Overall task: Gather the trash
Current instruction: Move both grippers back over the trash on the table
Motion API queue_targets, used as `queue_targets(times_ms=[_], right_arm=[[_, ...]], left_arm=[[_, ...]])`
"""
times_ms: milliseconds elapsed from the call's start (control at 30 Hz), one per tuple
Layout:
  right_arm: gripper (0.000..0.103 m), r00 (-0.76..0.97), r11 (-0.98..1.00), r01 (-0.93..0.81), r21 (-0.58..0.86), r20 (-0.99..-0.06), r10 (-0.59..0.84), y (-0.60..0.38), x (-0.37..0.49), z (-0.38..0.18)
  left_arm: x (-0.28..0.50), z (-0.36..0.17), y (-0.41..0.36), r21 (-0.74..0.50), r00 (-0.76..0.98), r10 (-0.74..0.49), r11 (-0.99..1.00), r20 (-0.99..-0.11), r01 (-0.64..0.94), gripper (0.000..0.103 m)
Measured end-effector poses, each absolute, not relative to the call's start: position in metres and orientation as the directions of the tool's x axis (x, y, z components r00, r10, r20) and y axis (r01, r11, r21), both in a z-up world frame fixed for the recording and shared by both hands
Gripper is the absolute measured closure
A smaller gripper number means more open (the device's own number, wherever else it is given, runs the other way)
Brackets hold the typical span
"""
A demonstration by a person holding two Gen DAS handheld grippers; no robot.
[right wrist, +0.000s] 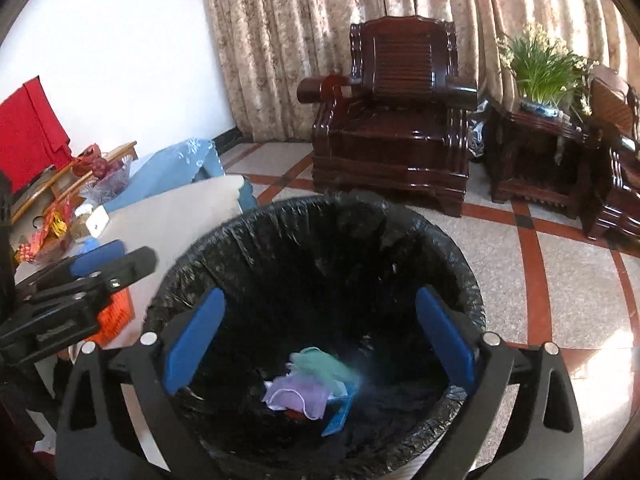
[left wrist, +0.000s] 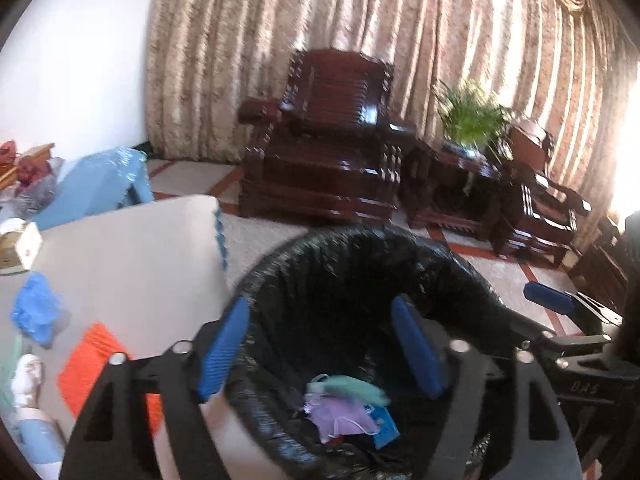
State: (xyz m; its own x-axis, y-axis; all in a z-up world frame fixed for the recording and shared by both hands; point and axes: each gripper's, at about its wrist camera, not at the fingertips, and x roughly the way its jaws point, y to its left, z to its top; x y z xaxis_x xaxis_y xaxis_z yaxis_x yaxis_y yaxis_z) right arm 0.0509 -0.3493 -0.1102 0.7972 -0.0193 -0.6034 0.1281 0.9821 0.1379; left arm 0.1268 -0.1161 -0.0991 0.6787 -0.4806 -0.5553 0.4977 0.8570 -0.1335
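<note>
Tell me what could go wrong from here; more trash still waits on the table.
1. The bin liner is loose at the rim; tongs reaching back past it could snag it.
2. The blue glove and orange sheet lie close together, so one grab might catch both.
3. The left view is blurred, so aiming may be off.
</note>
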Motion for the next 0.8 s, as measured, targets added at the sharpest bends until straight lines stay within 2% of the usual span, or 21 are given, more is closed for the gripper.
queue_targets(times_ms=[67,267,800], right_arm=[[0.006,0.807,0.982,0.117,0.147,-0.59,-0.008,-0.342,0.051,-0.104],[0.005,0.832,0.987,0.046,0.154,-0.553,0.048,-0.311,0.056,-0.087],[0.005,0.806,0.965,-0.234,0.119,-0.531,0.261,-0.184,0.087,-0.074]], left_arm=[[0.124,-0.091,-0.101,-0.128,0.704,-0.463,0.871,-0.538,0.474,0.019],[0.117,-0.07,-0.052,-0.124,0.772,-0.391,0.915,-0.501,0.383,0.012],[0.097,-0.071,0.081,-0.067,0.862,-0.119,0.993,-0.493,0.099,0.012]])
